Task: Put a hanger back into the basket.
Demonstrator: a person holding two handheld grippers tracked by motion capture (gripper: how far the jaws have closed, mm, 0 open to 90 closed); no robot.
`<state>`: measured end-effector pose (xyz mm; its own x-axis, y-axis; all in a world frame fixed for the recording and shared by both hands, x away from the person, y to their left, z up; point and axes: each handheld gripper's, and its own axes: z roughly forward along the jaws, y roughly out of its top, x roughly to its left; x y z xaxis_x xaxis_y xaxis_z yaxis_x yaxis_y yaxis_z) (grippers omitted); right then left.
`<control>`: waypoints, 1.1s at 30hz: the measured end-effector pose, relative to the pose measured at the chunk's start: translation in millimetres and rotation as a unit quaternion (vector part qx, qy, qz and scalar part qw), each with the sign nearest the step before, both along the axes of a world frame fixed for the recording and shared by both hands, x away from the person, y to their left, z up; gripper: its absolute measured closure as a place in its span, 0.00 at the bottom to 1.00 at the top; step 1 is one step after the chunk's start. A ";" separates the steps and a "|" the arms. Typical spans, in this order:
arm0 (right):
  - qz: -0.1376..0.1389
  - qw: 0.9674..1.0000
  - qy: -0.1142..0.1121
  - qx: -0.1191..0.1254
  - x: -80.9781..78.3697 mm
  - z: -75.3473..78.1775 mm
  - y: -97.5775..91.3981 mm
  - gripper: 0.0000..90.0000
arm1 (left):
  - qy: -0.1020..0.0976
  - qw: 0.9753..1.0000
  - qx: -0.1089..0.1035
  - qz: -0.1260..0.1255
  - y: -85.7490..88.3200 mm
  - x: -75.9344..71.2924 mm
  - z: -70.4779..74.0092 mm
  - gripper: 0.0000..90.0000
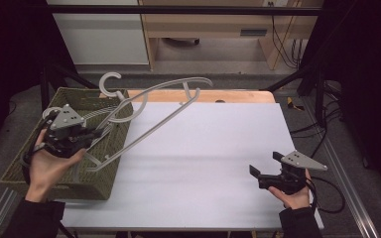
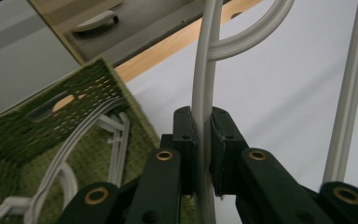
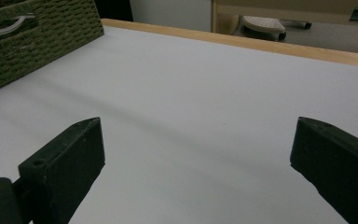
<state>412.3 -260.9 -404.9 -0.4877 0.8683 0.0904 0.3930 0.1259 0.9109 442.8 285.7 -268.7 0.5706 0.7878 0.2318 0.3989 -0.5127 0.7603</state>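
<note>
A: Left gripper (image 1: 96, 133)?

B: Jaws clamped on a bar of the grey hanger (image 1: 151, 114), which is tilted, low end over the green basket (image 1: 64, 181), hook end above the counter (image 1: 218, 163). Judged: being lifted out.

A: Right gripper (image 1: 264, 166)?

B: Jaws apart, nothing between them, low over the counter, well apart from the hanger, probably waiting to receive it.

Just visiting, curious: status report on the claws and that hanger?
Left claw shut on grey hanger, lifted over green basket. Right claw open, empty, over white table. Nothing in the way.
</note>
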 end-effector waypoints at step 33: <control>0.001 1.000 0.005 -0.004 3.8 -4.2 4.7 0.03 | 0.006 0.993 0.021 0.114 121.7 29.2 -30.0 0.91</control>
